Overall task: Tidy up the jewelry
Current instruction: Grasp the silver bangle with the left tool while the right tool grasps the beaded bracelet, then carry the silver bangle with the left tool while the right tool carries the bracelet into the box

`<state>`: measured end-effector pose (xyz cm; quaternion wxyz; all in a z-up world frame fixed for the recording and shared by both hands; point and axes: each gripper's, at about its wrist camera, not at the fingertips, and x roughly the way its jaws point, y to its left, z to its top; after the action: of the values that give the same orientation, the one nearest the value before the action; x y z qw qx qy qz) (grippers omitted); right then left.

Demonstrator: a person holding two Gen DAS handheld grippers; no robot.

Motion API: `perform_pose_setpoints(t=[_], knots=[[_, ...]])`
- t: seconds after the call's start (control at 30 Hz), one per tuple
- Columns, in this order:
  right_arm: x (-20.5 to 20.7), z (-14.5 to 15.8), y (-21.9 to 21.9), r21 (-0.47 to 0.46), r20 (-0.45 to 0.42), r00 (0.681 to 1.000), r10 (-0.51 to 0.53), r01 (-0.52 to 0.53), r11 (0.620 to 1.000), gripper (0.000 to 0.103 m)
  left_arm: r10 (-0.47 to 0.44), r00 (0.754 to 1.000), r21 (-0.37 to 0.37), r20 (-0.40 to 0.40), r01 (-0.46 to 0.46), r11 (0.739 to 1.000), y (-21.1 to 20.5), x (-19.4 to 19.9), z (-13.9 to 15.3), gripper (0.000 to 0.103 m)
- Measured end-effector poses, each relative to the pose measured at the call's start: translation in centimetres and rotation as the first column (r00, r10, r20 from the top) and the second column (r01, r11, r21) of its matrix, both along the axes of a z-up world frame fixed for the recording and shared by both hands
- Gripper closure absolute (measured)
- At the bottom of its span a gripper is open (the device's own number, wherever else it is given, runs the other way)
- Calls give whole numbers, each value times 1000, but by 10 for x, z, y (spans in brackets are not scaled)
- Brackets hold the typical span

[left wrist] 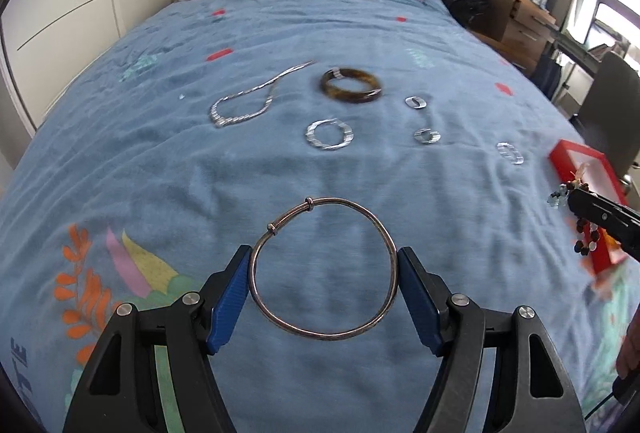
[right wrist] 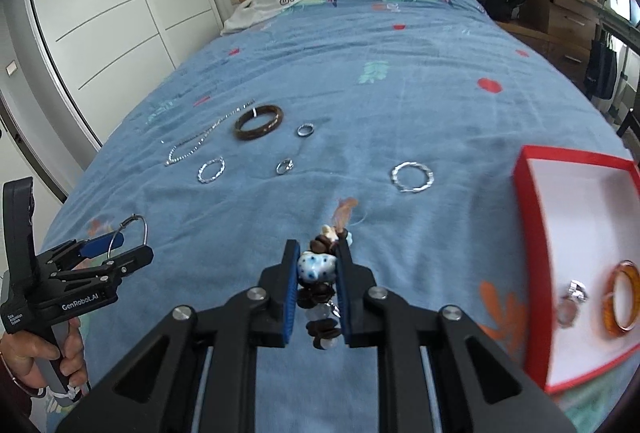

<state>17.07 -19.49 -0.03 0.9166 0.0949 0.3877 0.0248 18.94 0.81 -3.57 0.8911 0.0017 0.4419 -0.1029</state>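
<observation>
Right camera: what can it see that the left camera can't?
Only the right camera looks inside the red box: an amber bangle and a silver ring. It also shows the hand holding the left gripper.

Only the left camera shows the thin metal bangle as a full circle between the left gripper's blue pads.

Both show the beaded bracelet in the right gripper, the brown bangle, the silver necklace and the blue bedspread.
</observation>
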Motion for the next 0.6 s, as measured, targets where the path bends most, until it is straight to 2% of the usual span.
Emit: perform_pose_setpoints(t=[0.33,0.6], knots=[[-41,43,-45,-31,67,996,-66,68,997,87,-124,992,-42,32,125,991,-65,-12,35,32],[-52,87,-117,-78,127,984,-126,136,988,87,-259,963,-106,69,265,958,-153,1,65,32]])
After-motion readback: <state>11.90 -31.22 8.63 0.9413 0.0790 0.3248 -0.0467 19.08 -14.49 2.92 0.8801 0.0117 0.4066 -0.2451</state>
